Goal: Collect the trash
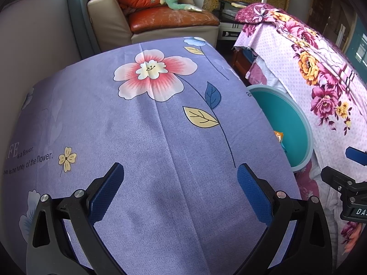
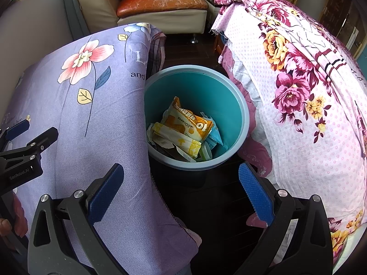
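A teal bin [image 2: 238,105] stands on the dark floor between two cloth-covered surfaces. It holds several wrappers, with an orange snack packet [image 2: 190,123] on top. My right gripper [image 2: 181,190] is open and empty, just above and in front of the bin. My left gripper [image 1: 181,190] is open and empty over the purple flowered cloth [image 1: 149,126]. The bin's rim [image 1: 305,123] shows at the right of the left wrist view. Part of the right gripper [image 1: 351,183] shows at that view's right edge.
A pink flowered cloth [image 2: 309,91] covers the surface right of the bin. The purple cloth [image 2: 80,91] covers the one on the left. A beige and orange sofa [image 2: 160,4] with soft toys stands at the back. The left gripper [image 2: 25,151] shows at the left edge.
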Demonstrator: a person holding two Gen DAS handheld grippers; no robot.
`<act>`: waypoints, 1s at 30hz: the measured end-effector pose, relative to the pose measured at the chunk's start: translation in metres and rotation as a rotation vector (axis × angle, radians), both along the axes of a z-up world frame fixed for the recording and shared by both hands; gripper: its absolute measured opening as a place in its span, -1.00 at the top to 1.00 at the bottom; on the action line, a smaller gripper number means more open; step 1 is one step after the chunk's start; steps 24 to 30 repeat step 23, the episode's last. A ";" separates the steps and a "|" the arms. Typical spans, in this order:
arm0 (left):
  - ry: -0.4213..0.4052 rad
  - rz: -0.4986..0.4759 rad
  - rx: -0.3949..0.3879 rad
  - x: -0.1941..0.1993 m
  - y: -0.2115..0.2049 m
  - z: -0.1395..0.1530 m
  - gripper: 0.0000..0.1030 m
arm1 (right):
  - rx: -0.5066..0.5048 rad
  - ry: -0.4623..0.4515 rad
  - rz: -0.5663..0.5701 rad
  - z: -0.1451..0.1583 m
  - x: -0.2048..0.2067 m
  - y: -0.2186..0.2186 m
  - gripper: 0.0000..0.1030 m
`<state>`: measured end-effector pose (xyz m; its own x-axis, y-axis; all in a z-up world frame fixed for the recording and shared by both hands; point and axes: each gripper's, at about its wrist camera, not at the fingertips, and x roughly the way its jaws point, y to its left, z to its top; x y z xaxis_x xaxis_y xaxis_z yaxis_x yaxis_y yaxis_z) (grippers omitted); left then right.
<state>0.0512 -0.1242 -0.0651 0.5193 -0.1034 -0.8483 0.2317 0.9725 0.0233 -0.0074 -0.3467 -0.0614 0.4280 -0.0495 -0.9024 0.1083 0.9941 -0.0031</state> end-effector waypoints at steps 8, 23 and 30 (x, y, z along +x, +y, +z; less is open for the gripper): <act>0.002 0.003 -0.002 0.000 0.002 -0.001 -0.92 | -0.001 0.002 0.000 0.000 0.000 0.000 -0.87; 0.032 0.030 -0.010 -0.001 0.003 -0.005 -0.92 | -0.005 -0.002 0.000 0.004 0.001 0.001 -0.87; 0.032 0.030 -0.010 -0.001 0.003 -0.005 -0.92 | -0.005 -0.002 0.000 0.004 0.001 0.001 -0.87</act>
